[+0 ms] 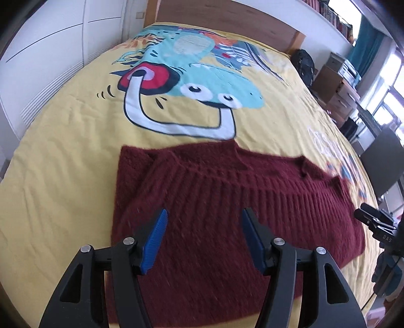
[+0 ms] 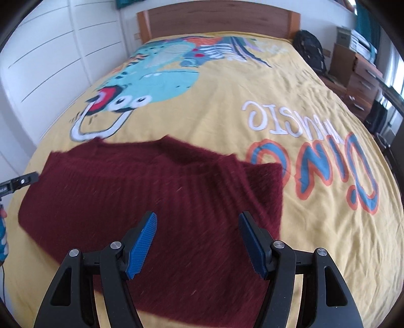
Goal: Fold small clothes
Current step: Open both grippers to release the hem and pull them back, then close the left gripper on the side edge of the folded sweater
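A dark red ribbed knit sweater (image 1: 227, 201) lies flat on the yellow bedspread, with its sleeves folded in over the body. It also shows in the right wrist view (image 2: 151, 191). My left gripper (image 1: 204, 214) is open and empty, hovering above the sweater's left part. My right gripper (image 2: 198, 217) is open and empty, above the sweater's right part. The right gripper's black body (image 1: 376, 222) shows at the right edge of the left wrist view. The left gripper's tip (image 2: 20, 183) shows at the left edge of the right wrist view.
The yellow bedspread (image 2: 252, 83) with a dinosaur print covers the whole bed. A wooden headboard (image 2: 217, 22) stands at the far end. White wardrobe doors (image 2: 43, 63) line the left side. A black backpack (image 2: 309, 50) and wooden drawers (image 2: 363, 73) stand on the right.
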Demonstrator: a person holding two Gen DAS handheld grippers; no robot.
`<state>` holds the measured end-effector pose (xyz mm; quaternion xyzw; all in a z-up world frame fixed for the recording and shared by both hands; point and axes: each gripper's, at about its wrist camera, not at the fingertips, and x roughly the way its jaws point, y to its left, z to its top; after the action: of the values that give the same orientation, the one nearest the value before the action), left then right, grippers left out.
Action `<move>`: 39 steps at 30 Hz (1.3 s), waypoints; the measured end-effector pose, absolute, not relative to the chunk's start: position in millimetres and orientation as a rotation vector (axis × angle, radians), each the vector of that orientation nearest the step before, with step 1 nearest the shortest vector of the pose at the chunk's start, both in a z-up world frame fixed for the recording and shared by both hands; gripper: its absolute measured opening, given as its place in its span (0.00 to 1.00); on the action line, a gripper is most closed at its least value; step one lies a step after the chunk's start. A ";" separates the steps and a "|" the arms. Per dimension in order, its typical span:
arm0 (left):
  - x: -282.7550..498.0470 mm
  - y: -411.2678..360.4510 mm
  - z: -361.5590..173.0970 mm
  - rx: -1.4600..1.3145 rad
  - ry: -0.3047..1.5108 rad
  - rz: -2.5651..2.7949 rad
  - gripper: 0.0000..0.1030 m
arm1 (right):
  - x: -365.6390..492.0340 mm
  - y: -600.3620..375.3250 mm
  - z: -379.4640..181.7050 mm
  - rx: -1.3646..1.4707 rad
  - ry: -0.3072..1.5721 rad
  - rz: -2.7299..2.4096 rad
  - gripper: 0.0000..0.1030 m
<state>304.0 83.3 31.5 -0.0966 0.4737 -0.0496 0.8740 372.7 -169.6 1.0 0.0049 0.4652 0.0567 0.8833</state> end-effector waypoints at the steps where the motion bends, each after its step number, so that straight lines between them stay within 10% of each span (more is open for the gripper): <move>1: 299.9 80.1 29.7 -0.191 0.990 -0.102 0.53 | 368.3 -165.6 -0.5 0.003 0.970 0.124 0.67; 39: 227.0 139.2 8.0 -0.300 1.012 0.105 0.60 | 314.3 -166.5 -44.9 -0.012 1.061 0.084 0.67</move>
<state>227.0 139.2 8.0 -0.1433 0.4827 0.0502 0.8625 314.3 -166.5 -44.9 -0.0057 0.5057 0.0402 0.8617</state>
